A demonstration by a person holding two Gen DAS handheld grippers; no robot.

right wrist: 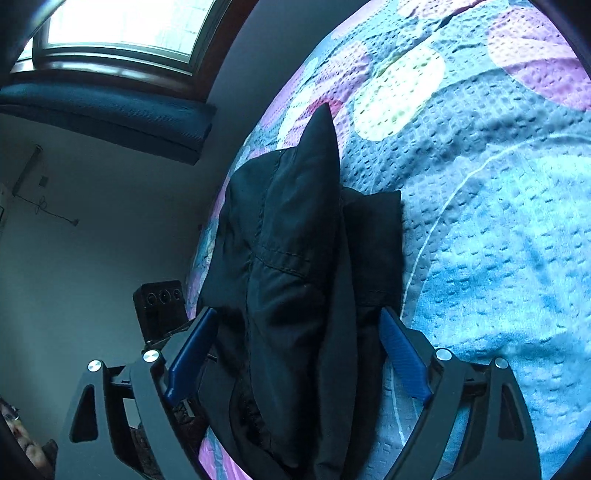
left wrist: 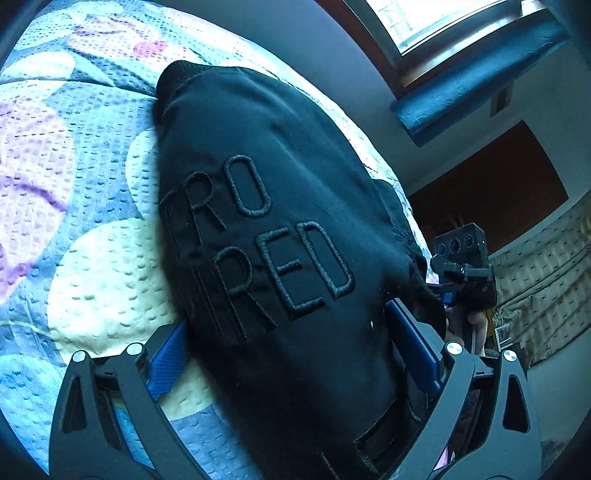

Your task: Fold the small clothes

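Observation:
A black garment [left wrist: 280, 229] with raised letters "TRO" and "RED" lies bunched on the patterned bedspread [left wrist: 74, 177]. My left gripper [left wrist: 291, 339] is open, its blue pads [left wrist: 168, 365] spread on either side of the cloth's near end. In the right wrist view the same black garment [right wrist: 295, 251] lies folded in layers on the bedspread [right wrist: 498, 221]. My right gripper [right wrist: 295, 343] is open too, its blue pads [right wrist: 402, 358] straddling the cloth's near edge. The right gripper's body shows in the left view [left wrist: 465, 266].
The bed's edge runs along a grey wall [right wrist: 110, 240]. A window [right wrist: 125, 22] with a dark blue rolled blind [right wrist: 103, 110] sits above. A dark doorway or panel [left wrist: 491, 192] and a quilted surface [left wrist: 546, 280] lie beyond the bed.

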